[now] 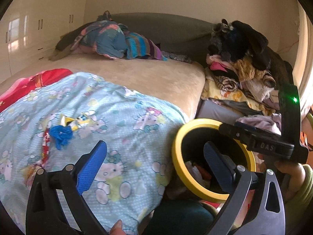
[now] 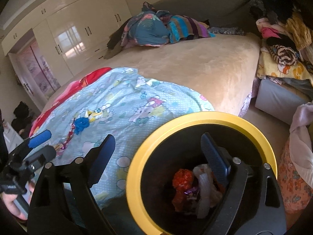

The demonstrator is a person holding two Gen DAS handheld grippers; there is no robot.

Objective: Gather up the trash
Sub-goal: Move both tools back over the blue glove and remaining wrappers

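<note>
Right wrist, gripper (image 2: 156, 156) wide and empty, trash (image 2: 195, 188) in bin (image 2: 135, 168) below.

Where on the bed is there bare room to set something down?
The tan bedspread is bare between the blue cartoon blanket and the pile of bedding by the headboard. Crowded: wrappers on the blanket, and the clothes heap beside the bed.

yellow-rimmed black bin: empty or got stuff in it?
Not empty. The right wrist view shows the yellow-rimmed black bin holding a crumpled red wrapper, white crumpled plastic and a small purple wrapper at the bottom.
</note>
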